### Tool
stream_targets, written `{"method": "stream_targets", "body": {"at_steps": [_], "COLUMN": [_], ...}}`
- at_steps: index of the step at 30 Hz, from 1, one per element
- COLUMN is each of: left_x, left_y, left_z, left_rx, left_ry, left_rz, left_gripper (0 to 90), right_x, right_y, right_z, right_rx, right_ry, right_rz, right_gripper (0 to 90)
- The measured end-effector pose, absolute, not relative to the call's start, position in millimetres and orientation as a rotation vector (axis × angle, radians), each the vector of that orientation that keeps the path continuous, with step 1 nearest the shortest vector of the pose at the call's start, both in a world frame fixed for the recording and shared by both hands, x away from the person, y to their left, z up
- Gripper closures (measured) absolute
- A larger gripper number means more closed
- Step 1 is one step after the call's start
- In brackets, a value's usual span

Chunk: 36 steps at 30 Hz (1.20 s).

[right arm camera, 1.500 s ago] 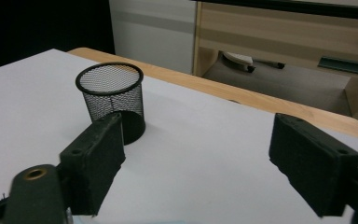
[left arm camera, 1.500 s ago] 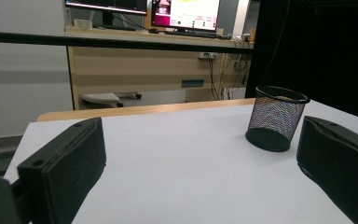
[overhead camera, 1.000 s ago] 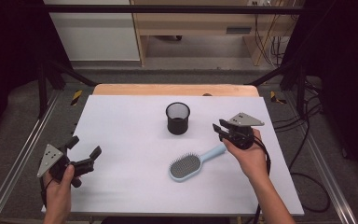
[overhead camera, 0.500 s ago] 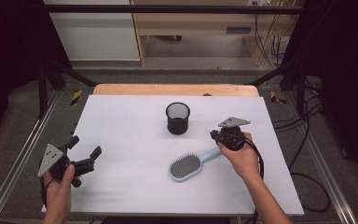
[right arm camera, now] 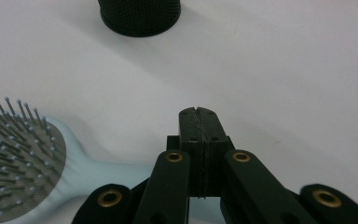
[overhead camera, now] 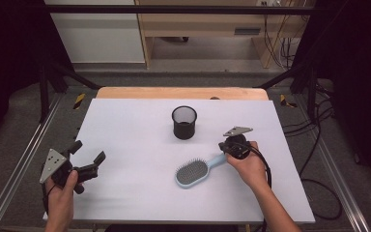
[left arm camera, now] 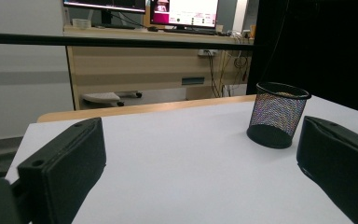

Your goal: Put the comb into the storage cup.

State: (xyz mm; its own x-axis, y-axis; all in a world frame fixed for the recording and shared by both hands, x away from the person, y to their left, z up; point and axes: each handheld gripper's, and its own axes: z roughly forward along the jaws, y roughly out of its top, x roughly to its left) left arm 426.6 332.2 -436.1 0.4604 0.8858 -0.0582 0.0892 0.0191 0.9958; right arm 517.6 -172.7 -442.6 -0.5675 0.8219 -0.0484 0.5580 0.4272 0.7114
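Left tongs spread and empty, low over the surface; farther right a mesh cup, then the hairbrush lying bristles up; likely light, stiff, slick plastic, best pinched across its narrow handle; right tongs just closed, pressed together over that handle, nothing between.

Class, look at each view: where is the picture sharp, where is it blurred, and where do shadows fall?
High view: even light, dark surroundings, a faint shadow beside the cup. Left gripper view: cup sharp, near tongs soft. Right gripper view: brush bristles blurred, shadow beside the shut tongs.
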Motion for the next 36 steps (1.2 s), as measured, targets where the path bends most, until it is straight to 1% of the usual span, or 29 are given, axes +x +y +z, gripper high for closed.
{"method": "stream_targets", "body": {"at_steps": [6,14,24,31,36], "left_x": [427,427,427,428,428], "left_y": [331,331,330,331,330], "left_z": [-436,-436,-436,-437,-437], "left_rx": [1.438,1.441,1.45,1.453,1.454], "left_ry": [0.912,0.912,0.909,0.914,0.911], "left_rz": [0.78,0.779,0.774,0.784,0.777], "left_gripper": [1.4,1.7,1.7,1.6,1.6], "right_x": [523,525,521,517,506], "right_y": [-175,-174,-172,-181,-185], "right_z": [-453,-458,-454,-453,-454], "right_rx": [1.149,1.144,1.128,1.183,1.195], "right_ry": [2.316,2.35,2.454,2.517,2.561], "right_rz": [0.848,0.806,0.761,0.736,0.704], "right_gripper": [89.4,90.0,90.0,90.0,90.0]}}
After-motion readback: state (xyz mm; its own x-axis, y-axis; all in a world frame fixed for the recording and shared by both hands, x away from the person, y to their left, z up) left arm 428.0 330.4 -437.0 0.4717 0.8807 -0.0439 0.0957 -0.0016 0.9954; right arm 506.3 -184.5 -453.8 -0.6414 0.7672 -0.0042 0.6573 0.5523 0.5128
